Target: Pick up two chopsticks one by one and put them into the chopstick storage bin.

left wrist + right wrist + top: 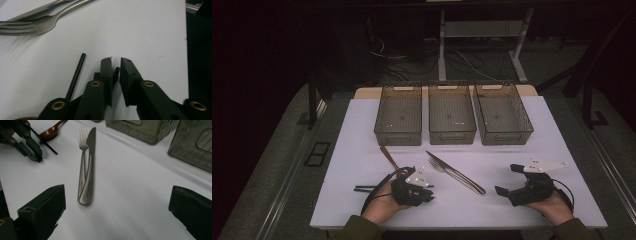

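Observation:
My left gripper (428, 194) (115, 60) rests low on the white mat (362, 130), its jaws drawn close around the end of a black chopstick (116, 71). The second chopstick (76, 76) lies just outside the left jaw. Both chopsticks (367, 188) run left from under that hand. A steel knife (439, 161) (90, 170) and fork (462, 177) (82, 142) lie crossed mid-table. A brown wooden spoon (388, 156) (51, 131) lies beyond the left hand. My right gripper (507, 179) (117, 212) stands wide open and holds nothing, facing the knife handle.
Three brown mesh bins (398, 115) (452, 114) (503, 115) stand side by side at the back of the mat, with nothing visible in them. The mat's right edge (185, 50) drops to dark floor. Bare mat lies between the cutlery and the bins.

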Tool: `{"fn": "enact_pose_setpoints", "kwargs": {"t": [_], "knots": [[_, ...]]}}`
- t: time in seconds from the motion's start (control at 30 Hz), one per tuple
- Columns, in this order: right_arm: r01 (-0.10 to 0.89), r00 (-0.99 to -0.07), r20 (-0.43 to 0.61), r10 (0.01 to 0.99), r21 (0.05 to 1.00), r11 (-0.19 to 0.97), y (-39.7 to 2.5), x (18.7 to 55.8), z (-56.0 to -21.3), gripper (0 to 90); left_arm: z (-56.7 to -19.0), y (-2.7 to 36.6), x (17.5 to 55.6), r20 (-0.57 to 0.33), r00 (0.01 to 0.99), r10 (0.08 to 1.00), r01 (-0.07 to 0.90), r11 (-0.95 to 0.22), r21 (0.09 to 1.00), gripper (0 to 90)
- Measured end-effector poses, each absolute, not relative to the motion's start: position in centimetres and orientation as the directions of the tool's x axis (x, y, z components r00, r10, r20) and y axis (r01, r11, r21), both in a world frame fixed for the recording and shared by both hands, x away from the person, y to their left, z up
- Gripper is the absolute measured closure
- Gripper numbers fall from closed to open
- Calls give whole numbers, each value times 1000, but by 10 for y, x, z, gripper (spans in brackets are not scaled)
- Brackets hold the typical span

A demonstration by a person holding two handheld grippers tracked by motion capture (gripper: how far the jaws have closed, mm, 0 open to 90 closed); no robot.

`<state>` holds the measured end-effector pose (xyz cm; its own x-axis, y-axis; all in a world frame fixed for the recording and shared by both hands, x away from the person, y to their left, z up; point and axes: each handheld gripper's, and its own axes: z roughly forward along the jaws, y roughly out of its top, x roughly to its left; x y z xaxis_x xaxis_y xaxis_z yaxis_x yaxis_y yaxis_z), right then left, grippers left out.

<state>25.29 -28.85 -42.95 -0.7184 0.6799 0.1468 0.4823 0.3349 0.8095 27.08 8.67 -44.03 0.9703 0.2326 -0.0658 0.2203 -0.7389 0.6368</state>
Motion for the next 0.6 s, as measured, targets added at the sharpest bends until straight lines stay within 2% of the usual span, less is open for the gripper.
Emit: {"fn": "enact_pose_setpoints", "kwargs": {"t": [0.6], "knots": [[483,-718,147,680,809,336,-288,253,-430,12,-441,65,280,-50,969,241,217,-738,639,844]]}}
